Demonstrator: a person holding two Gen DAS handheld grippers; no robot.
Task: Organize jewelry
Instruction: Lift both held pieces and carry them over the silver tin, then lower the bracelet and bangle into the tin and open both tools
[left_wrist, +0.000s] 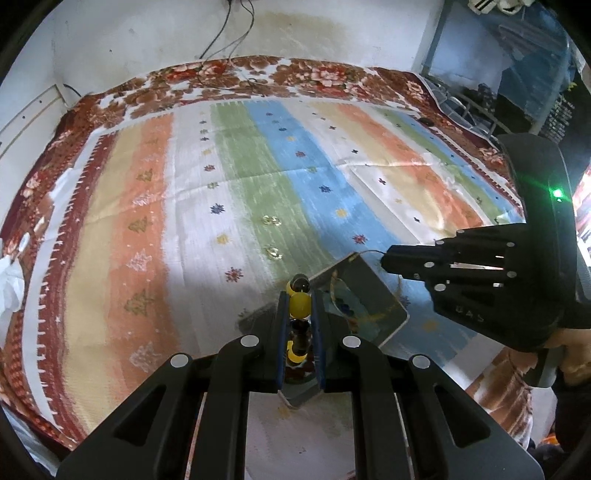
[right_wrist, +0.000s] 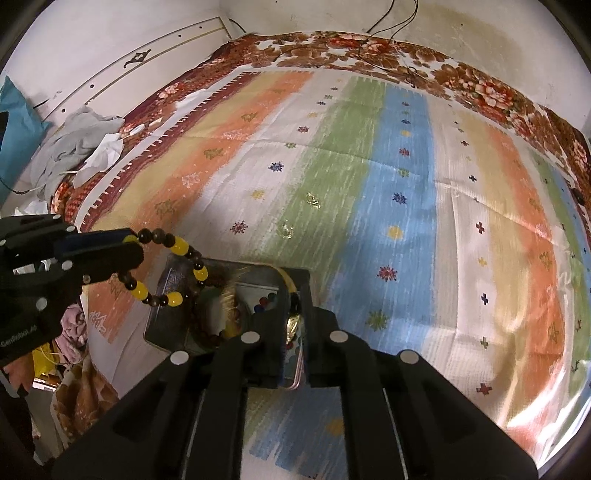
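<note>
My left gripper (left_wrist: 300, 295) is shut on a bracelet of yellow and dark beads (left_wrist: 299, 303). In the right wrist view the bracelet (right_wrist: 173, 266) hangs from it in a loop above a metal tray (right_wrist: 162, 321). The tray (left_wrist: 373, 291) lies on the striped cloth and holds jewelry. My right gripper (right_wrist: 294, 295) is shut on a thin gold chain or earring (right_wrist: 293, 325) over the tray; in the left wrist view it (left_wrist: 384, 260) pinches a fine wire at the tray's far edge. Two clear earrings (left_wrist: 270, 219) (left_wrist: 274, 252) lie on the green stripe.
A striped cloth (right_wrist: 406, 184) covers a floral blanket (left_wrist: 303, 74) on a bed. Crumpled clothes (right_wrist: 77, 144) lie at the left edge. Cables (left_wrist: 229, 37) hang down the back wall. The two earrings also show in the right wrist view (right_wrist: 313, 199) (right_wrist: 286, 229).
</note>
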